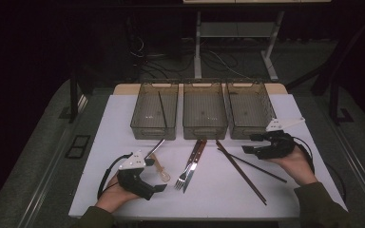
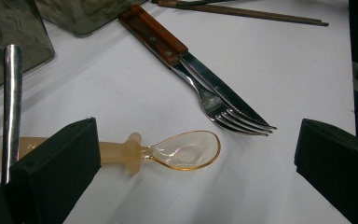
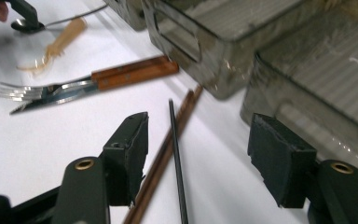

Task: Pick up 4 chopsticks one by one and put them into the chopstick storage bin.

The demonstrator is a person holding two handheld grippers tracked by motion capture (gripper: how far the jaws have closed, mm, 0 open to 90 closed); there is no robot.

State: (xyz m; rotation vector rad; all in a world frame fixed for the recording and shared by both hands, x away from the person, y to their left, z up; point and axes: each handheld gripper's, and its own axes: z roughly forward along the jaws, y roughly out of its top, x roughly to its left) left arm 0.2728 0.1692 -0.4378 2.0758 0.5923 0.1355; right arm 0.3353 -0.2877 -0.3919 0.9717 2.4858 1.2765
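Above chopsticks (image 3: 168,149), right tongs (image 3: 198,158) (agape).

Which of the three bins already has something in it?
The left bin: a dark chopstick lies inside it. The middle bin and right bin look empty.

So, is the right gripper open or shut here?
Open. In the right gripper view the right gripper has its jaws standing wide apart over the chopsticks, pads touching neither stick.
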